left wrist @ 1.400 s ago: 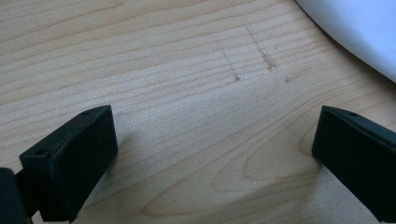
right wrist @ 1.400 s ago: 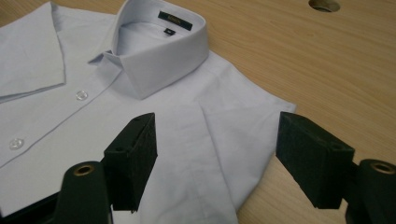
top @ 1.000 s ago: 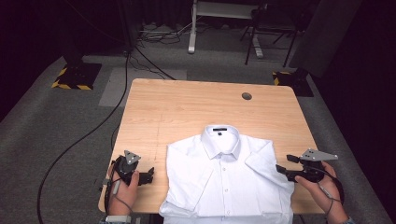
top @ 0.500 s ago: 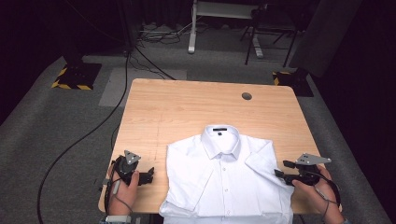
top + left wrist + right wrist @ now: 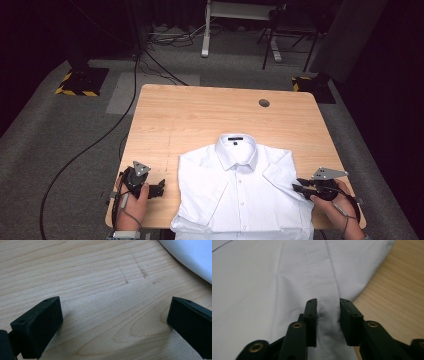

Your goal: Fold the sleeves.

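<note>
The white short-sleeved shirt (image 5: pixel 240 195) is lying face up and buttoned on the near half of the wooden bench (image 5: pixel 200 115), collar pointing away from the person, hem hanging slightly over the near edge; spread flat like this, it is probably being readied for folding. The right gripper (image 5: pixel 299 186) is working at the hem of the shirt's sleeve (image 5: pixel 324 290); its fingers (image 5: pixel 310 315) have just been closing, and a ridge of cloth is bunching up between them, though whether they are already pinching it firmly is hard to tell; taking the sleeve by its edge would let it be swung inward over the chest. The left gripper (image 5: pixel 159 189) is resting near the shirt's other side, on bare wood just beside the cloth; its fingers (image 5: pixel 37 327) are standing wide apart with nothing between them, apparently waiting for its turn at the other sleeve.
</note>
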A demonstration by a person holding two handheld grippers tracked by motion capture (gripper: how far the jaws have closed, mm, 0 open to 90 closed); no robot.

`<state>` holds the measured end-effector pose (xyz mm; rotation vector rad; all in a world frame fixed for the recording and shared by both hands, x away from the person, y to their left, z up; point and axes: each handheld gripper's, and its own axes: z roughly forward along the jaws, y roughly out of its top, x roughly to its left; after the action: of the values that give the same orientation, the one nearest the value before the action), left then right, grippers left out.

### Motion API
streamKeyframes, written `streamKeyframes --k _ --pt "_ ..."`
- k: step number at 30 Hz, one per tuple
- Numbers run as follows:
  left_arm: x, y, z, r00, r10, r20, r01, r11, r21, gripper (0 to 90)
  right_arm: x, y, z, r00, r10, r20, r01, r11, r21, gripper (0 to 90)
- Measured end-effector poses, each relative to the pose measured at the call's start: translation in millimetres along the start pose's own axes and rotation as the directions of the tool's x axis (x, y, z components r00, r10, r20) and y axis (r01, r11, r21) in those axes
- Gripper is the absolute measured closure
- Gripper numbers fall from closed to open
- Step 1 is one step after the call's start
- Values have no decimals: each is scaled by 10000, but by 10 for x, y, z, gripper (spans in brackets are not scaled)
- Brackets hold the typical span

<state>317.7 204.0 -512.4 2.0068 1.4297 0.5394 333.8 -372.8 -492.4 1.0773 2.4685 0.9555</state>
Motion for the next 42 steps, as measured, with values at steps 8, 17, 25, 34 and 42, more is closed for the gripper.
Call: streamKeyframes --k 8,17,25,34,42 --pt "0 0 0 10000 1 1 -1 10000 3 0 61 49 -49 9997 -232 4 232 9997 71 864" --pt "0 0 0 10000 3 -1 -3 10000 1 0 189 174 -257 9990 -436 -84 430 9973 -594 877" --pt "0 0 0 10000 1 0 -1 10000 -1 0 424 321 -379 9931 -942 -693 877 9919 -922 870" --pt "0 0 0 10000 2 -1 -2 10000 3 0 551 361 -395 9793 -219 -2015 -179 9809 -1937 555" --pt "0 0 0 10000 1 0 -1 10000 1 0 454 366 -420 9887 -10 -1500 -351 9707 -2379 449"
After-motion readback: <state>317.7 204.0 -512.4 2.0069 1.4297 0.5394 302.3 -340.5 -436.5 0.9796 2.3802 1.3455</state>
